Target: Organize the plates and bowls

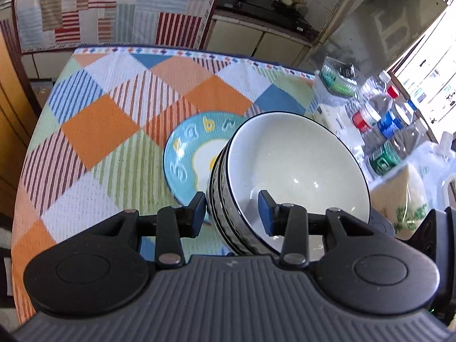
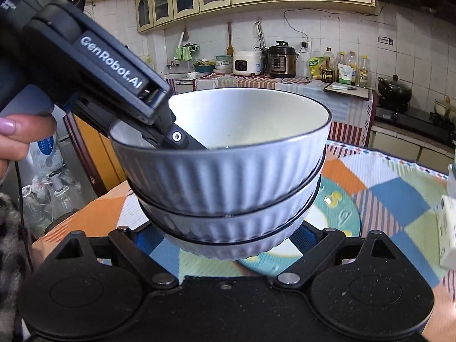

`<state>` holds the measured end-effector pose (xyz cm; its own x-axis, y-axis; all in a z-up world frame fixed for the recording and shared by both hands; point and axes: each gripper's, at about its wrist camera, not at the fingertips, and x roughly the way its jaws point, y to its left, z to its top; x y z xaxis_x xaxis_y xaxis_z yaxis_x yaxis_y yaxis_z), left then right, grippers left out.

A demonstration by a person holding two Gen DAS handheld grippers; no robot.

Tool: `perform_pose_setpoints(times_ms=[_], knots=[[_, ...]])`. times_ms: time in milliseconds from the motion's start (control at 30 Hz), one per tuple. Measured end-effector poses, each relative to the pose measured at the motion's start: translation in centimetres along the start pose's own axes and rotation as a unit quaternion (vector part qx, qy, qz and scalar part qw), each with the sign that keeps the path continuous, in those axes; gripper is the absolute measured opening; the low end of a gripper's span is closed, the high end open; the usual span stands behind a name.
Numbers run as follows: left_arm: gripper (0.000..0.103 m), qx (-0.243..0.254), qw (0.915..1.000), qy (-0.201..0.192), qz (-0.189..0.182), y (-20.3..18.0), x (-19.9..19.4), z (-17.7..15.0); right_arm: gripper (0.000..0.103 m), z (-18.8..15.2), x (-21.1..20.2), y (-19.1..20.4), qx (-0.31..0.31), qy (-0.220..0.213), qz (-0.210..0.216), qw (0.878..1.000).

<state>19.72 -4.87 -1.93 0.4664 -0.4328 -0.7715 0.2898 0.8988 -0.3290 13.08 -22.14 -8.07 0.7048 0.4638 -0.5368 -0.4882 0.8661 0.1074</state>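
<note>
**Bowls Held Up Over the Blue Plate**

Three white bowls with dark rims, nested into one stack of bowls. Ribbed on the outside, smooth and empty inside. Up in the air, tipped a little, not touching the table with its checked cloth in orange, blue and green. Right below and behind the stack, a blue plate lying flat on the cloth, with raised letters and a yellow and white picture on it.

Left gripper clamped on the near rim of the stack: one finger outside on the ribbed wall, the other inside the top bowl. Gripped by a person's hand, seen from the right wrist view.

Right gripper low, under the bottom bowl, with its two blue pads far apart on either side. Hard to tell whether pressing on the bowl or not; fingertips hidden by the stack.

Off to the side of the table, some bottles with red, blue and green labels.
</note>
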Motion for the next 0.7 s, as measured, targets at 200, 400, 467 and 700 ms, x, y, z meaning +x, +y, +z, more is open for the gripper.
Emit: perform_pose_setpoints(times_ms=[200, 400, 467, 700], knots=[[0.038, -0.001, 0.9999, -0.011, 0.0, 0.4, 2.0, 2.1, 0.095, 1.9, 2.0, -1.7, -0.023, 0.013, -0.01, 1.0], [0.038, 0.003, 0.9998, -0.016, 0.015, 1.0, 5.6, 3.3, 0.095, 2.2, 5.3, -3.2, -0.023, 0.034, -0.024, 0.999], [0.038, 0.007, 0.9997, -0.014, 0.019, 1.2, 6.9, 3.3, 0.095, 1.8, 6.1, -3.5, -0.027, 0.039, -0.032, 0.998], [0.038, 0.0, 0.9997, -0.003, 0.025, 2.2, 10.3, 3.2, 0.095, 0.5, 8.8, -4.2, -0.021, 0.061, -0.047, 0.997]])
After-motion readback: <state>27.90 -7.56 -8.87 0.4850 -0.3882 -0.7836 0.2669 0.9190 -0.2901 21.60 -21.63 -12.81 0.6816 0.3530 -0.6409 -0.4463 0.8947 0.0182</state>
